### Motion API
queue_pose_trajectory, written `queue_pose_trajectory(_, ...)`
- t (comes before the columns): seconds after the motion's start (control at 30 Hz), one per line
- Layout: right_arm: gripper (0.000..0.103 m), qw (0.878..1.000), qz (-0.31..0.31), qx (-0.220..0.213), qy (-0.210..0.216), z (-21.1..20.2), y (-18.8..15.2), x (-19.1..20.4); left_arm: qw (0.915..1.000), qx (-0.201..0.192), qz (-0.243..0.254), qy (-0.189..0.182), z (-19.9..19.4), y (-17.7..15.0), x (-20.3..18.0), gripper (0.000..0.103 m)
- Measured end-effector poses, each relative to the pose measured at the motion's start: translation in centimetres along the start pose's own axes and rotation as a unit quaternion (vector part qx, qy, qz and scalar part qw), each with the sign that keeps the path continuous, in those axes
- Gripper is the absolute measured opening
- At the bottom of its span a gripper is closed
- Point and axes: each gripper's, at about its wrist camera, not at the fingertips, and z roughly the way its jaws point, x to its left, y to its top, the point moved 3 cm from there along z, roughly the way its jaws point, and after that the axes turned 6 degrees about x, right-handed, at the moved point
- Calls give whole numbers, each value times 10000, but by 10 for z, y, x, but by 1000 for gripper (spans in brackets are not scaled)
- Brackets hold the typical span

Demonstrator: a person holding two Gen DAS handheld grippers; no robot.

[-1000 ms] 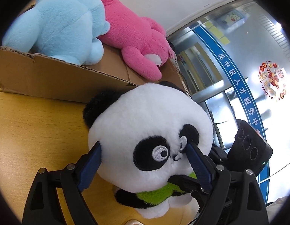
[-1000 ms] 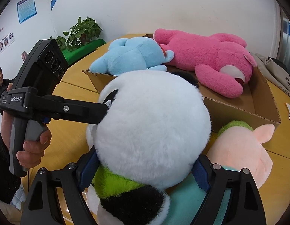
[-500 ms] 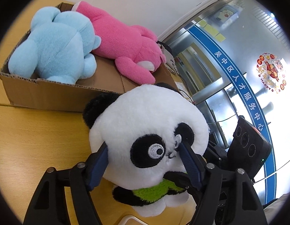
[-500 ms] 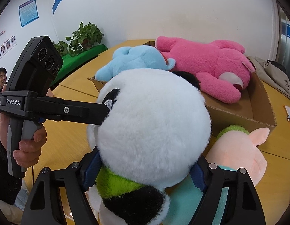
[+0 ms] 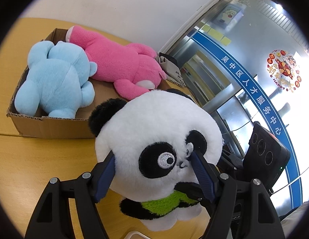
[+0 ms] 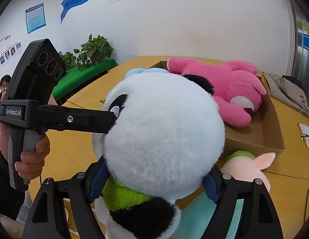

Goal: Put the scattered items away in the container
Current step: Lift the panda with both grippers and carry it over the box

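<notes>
Both my tools, left (image 5: 154, 171) and right (image 6: 154, 181), are pinching the panda's (image 5: 158, 133) head above the tabletop (image 5: 44, 159); carry step, I'd say. Next: over the box (image 5: 52, 127), beside the blue plush (image 5: 56, 75), let go.

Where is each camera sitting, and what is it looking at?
Left wrist: sits on the left gripper, looking along its blue-padded fingers at the black-and-white plush panda's face and the brown cardboard box; the right gripper's black body shows at right.
Right wrist: sits on the right gripper, looking at the panda's back; the left gripper and the person's hand show.
Shared: panda, box, fluffy pink plush bear.
</notes>
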Motion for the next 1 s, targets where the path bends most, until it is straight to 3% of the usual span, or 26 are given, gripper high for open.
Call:
queue_pose_trajectory(0.47, 85, 9988, -186, -436, -106, -29, 37, 1, 9983, -308, 478, 131, -24, 35, -28, 73)
queue_pose_trajectory(1.0, 84, 9937, -163, -1071, -274, -51, 123, -37, 9900, -701, 1158, 399, -39, 124, -69, 73)
